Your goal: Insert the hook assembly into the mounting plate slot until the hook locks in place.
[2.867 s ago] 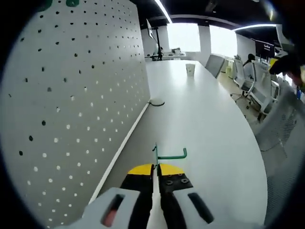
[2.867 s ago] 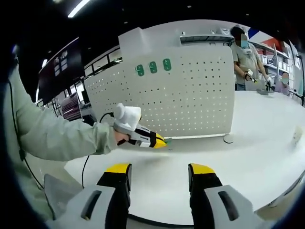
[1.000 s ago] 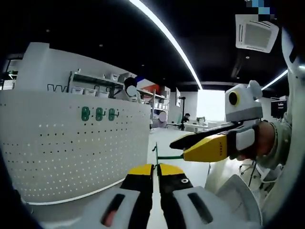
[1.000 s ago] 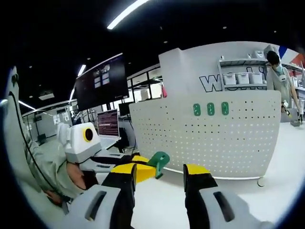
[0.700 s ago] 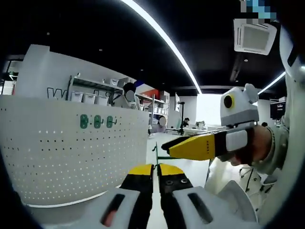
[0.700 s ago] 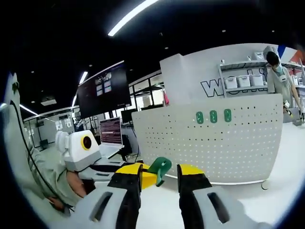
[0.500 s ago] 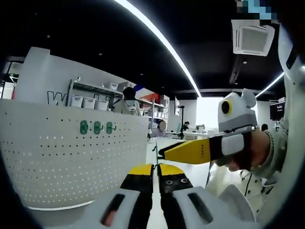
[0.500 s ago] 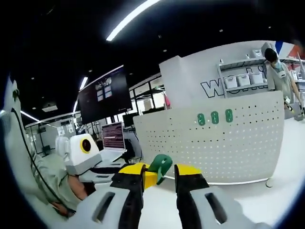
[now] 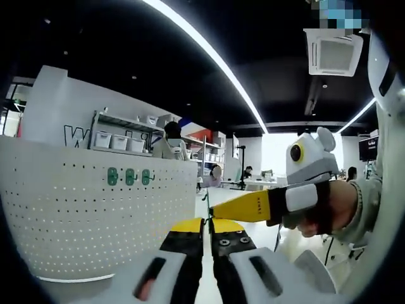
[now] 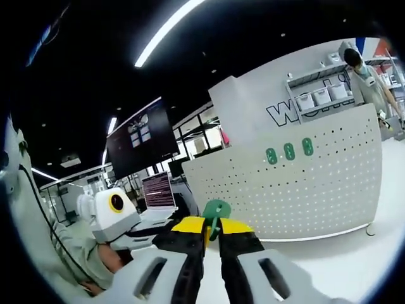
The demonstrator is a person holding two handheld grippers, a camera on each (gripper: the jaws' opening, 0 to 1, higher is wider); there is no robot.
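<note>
Both my hands are raised in front of the white pegboard (image 9: 95,209), grippers pointing roughly level; in the left gripper view my left gripper (image 9: 207,223) has its yellow-tipped jaws pressed together on the thin green wire of the hook (image 9: 206,204), which sticks up just past the tips; my right gripper (image 9: 223,208) comes in from the right of that view with my hand (image 9: 319,212) wrapped round its grip, and its yellow jaw tips sit right at the hook, touching or nearly so.

In the right gripper view my right gripper (image 10: 211,225) has its jaws nearly together around the green plate end of the hook assembly (image 10: 216,212); I can't tell for sure whether the pads actually pinch it or just flank it, the gap's too tight to read; my left gripper (image 10: 183,229) reaches in from the left, its tips right against my own left jaw.

The pegboard carries three little green oval tags (image 10: 289,151) near its top edge; which hole or slot the hook would line up with is too small to make out. Most of the hook's wire is hidden behind the jaws. There's a person (image 9: 169,140) behind the board, cut off by it, and a dark wall screen (image 10: 140,136) further back.
</note>
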